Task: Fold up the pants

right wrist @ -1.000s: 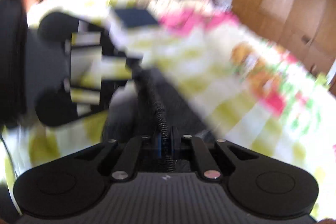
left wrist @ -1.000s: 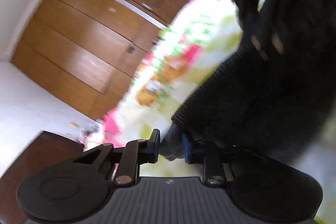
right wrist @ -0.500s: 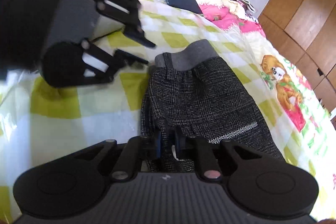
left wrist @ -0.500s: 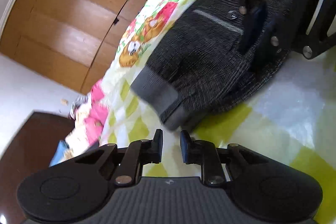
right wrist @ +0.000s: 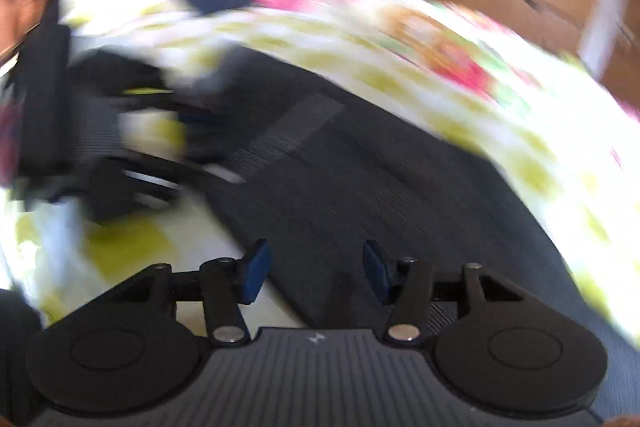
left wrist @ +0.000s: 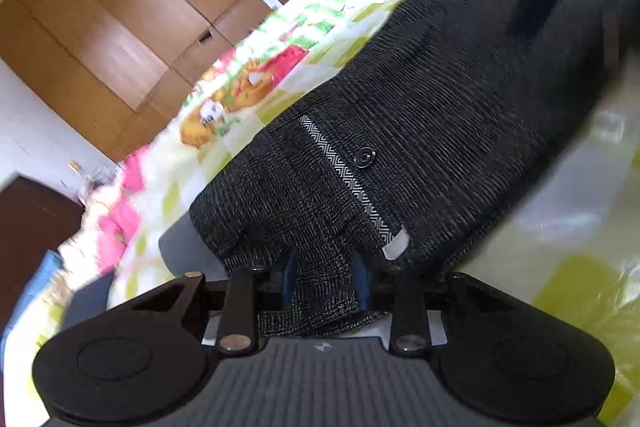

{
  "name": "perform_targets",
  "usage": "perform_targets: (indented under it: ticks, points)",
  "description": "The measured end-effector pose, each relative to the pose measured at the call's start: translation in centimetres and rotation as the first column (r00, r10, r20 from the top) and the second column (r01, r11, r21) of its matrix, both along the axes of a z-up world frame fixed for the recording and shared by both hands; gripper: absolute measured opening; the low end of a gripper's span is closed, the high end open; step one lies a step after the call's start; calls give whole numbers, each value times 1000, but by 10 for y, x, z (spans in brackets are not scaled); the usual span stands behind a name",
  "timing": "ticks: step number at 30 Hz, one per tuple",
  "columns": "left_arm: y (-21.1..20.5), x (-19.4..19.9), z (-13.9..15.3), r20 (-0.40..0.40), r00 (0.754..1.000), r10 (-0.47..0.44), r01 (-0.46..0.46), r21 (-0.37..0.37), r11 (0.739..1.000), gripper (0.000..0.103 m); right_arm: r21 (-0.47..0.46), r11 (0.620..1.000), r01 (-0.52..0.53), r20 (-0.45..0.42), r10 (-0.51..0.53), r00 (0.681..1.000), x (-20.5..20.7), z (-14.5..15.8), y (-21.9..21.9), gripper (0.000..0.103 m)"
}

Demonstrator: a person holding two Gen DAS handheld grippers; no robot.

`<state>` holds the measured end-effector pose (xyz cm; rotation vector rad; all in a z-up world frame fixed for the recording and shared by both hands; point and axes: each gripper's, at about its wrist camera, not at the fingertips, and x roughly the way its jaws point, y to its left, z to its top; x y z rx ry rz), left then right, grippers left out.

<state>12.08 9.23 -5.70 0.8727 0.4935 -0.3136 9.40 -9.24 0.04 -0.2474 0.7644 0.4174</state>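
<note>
Dark knit pants (left wrist: 420, 131) spread flat on patterned quilt (left wrist: 568, 227), directly ahead of both tools; fold of fabric between pads of left gripper (left wrist: 325, 277), jaws opening; right gripper (right wrist: 314, 269) jaws parting over pants, pads clear of cloth; wooden wardrobe (left wrist: 120, 19) beyond

Half a second ago the left gripper (left wrist: 325, 283) hung short of the pants (left wrist: 420, 131) with nothing between its jaws; now a fold of the fabric lies between them as they open. The right gripper (right wrist: 315, 273), then nearly closed on the pants' edge, is spreading its jaws, the cloth lying loose between them, touching neither pad.
</note>
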Motion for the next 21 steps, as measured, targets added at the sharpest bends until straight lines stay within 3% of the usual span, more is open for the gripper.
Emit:
perform_targets:
  ticks: [2,4,6,8,12,14,16,18,21]
  points:
    - [-9,-7,2,21,1000,8,-9,51,999,45,17,985,174,-49,-173,984,-5,-6,-57,52]
    - [-15,-7,10,1,999,35,-35,46,998,45,61,929,365,-114,-357,927,-10,-10,-112,52]
    - [-25,-9,22,7,999,40,-40,30,999,47,180,871,458,-129,-441,888,-20,-2,-152,52]
    - [-43,-15,34,34,999,38,-39,16,999,47,287,844,454,-97,-446,890,-24,9,-170,52]
    - [-88,-9,45,33,999,8,-6,-70,998,51,377,862,338,-65,-339,938,7,4,-161,51]
    - [-114,3,41,10,1000,-28,29,-88,996,52,381,870,314,-96,-300,949,28,-10,-153,49]
    - [-139,9,36,-16,998,-62,60,-97,993,54,321,878,355,-126,-333,935,43,-27,-154,45]
    - [-152,13,24,-51,996,-74,70,-70,995,54,305,868,392,-133,-369,920,45,-33,-172,35]
    - [-154,12,12,-65,996,-67,66,-24,998,54,356,797,488,-146,-469,871,23,-29,-227,34]
